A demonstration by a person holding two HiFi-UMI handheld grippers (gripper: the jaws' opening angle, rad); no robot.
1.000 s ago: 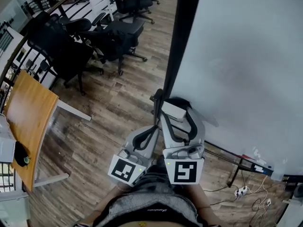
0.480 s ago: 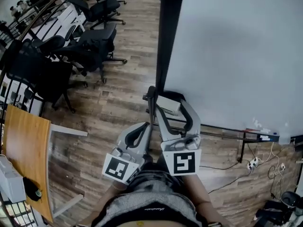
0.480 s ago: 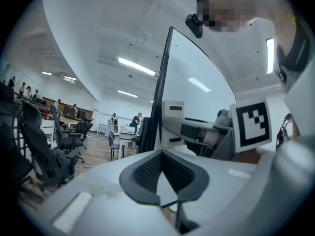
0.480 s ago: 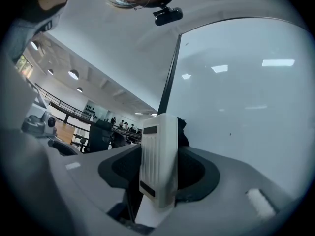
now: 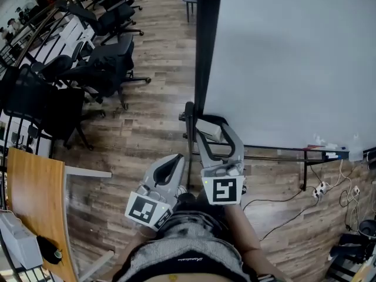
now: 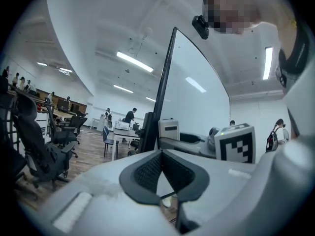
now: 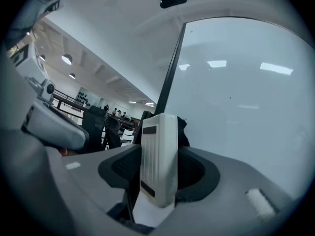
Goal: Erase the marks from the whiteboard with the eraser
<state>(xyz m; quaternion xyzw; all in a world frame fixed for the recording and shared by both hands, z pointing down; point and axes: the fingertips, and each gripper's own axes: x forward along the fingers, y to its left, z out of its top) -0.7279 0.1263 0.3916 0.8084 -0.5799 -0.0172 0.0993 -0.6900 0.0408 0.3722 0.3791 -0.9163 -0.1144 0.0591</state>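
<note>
A large whiteboard (image 5: 288,57) on a dark stand fills the right of the head view; its surface (image 7: 246,97) looks plain white, with no marks I can make out. My right gripper (image 5: 207,129) is shut on a white eraser (image 7: 158,159), held near the board's lower left corner; the eraser (image 5: 209,131) shows between the jaws in the head view too. My left gripper (image 5: 180,161) hangs lower left of it, jaws closed together with nothing between them (image 6: 161,173).
Black office chairs (image 5: 88,69) and desks stand on the wooden floor to the left. A wooden table (image 5: 32,210) lies at lower left. The board's tray (image 5: 326,154) holds small items; cables and a power strip (image 5: 320,190) lie beneath it.
The view has swung so the board sits more upright and left. Both grippers stay low in front of me, the right still on the eraser by the board's lower corner.
</note>
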